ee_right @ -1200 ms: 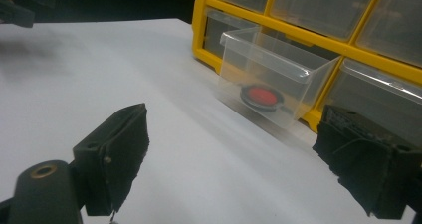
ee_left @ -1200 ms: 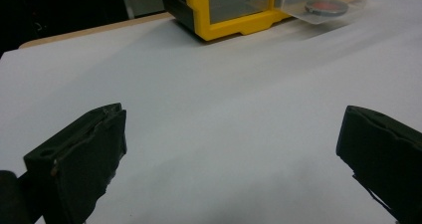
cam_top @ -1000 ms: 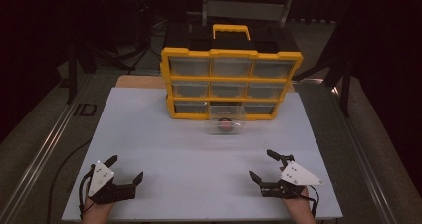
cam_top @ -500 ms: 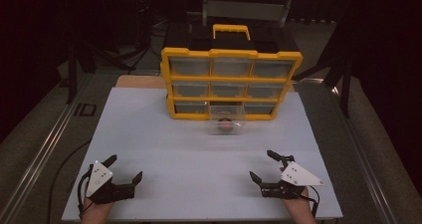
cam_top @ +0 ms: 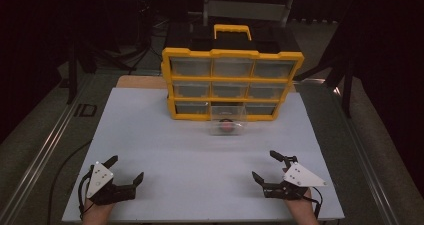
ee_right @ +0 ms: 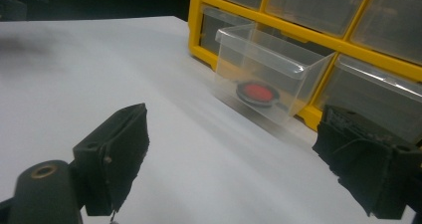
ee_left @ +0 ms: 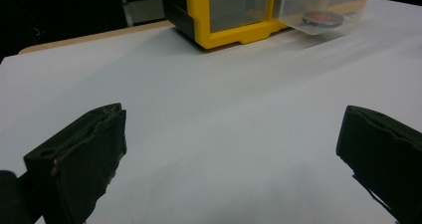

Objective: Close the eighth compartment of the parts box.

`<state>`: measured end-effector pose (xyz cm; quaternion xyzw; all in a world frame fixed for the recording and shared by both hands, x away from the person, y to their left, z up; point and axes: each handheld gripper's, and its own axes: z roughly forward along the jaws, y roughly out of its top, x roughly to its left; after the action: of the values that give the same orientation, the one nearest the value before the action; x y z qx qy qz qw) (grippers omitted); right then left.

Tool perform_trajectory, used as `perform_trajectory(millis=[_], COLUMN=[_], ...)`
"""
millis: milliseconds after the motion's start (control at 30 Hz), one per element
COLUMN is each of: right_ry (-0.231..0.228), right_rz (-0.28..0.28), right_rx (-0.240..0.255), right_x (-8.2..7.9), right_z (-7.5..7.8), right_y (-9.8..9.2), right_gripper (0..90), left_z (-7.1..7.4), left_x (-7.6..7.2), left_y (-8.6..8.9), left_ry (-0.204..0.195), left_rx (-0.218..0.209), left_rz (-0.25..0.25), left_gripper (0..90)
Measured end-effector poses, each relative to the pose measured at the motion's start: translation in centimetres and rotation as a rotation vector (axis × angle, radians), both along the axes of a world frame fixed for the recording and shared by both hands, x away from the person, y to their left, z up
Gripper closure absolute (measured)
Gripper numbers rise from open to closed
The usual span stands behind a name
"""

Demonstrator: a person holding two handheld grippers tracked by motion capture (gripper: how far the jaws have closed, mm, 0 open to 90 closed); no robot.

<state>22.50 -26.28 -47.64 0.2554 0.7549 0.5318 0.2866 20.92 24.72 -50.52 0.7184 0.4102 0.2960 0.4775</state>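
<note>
Your left gripper (cam_top: 126, 168) rests near the counter's (cam_top: 190, 150) front left corner with its jaws spread wide and nothing between them. Your right gripper (cam_top: 266, 166) sits near the front right corner, jaws likewise apart and empty. At the far side stands a yellow organizer (cam_top: 232, 84). Its bottom middle drawer (cam_top: 228, 121) is pulled out onto the counter, and a red disc (ee_right: 257, 93) lies inside it, well apart from both grippers.
</note>
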Motion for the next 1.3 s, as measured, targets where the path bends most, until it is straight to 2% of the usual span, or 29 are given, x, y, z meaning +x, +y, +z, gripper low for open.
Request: perform_trajectory(millis=[167, 367, 500, 533, 600, 700, 767, 800, 900, 1133, 1300], right_ry=[-0.012, -0.034, -0.057, -0.057, -0.078, -0.087, -0.089, -0.084, -0.086, -0.094, -0.066], right_rz=[-0.006, -0.009, 0.002, 0.002, 0.012, 0.032, 0.037, 0.048, 0.053, 0.062, 0.065], right_rx=[0.008, -0.016, -0.013, -0.013, -0.009, -0.01, -0.011, -0.015, -0.024, -0.021, -0.024], right_x=[-0.2, -0.5, -0.9, -0.9, -1.1, -1.1, -1.0, -0.8, -0.4, 0.1, 1.1], right_z=[0.4, 1.1, 3.0, 3.0, 4.2, 5.7, 6.0, 6.8, 7.4, 7.8, 6.9], right_y=[-0.1, 0.2, 0.6, 0.6, 0.8, 1.2, 1.3, 1.6, 2.1, 3.5, 4.7], right_gripper=[12.9, 12.9, 12.9, 12.9, 12.9, 13.0, 13.1, 13.2, 13.3, 13.1, 13.0], left_z=[0.0, 0.1, 0.2, 0.2, 0.2, 0.2, 0.2, 0.1, 0.2, 0.2, 0.2], left_x=[0.0, 0.0, -0.1, -0.1, -0.1, -0.1, -0.1, -0.1, -0.1, -0.3, -0.3], left_y=[0.0, 0.1, 0.1, 0.1, 0.1, 0.2, 0.1, 0.1, 0.0, 0.1, 0.0], left_ry=[0.003, 0.003, -0.001, -0.001, 0.001, 0.003, 0.006, 0.006, 0.002, -0.002, -0.007], left_rx=[-0.005, -0.009, -0.015, -0.015, -0.014, -0.017, -0.016, -0.014, -0.015, -0.023, -0.021], left_rz=[0.0, 0.0, -0.002, -0.002, -0.001, -0.003, -0.007, -0.009, -0.015, -0.02, -0.026], left_gripper=[0.2, 0.2, 0.2, 0.2, 0.2, 0.2, 0.2, 0.2, 0.2, 0.2, 0.2])
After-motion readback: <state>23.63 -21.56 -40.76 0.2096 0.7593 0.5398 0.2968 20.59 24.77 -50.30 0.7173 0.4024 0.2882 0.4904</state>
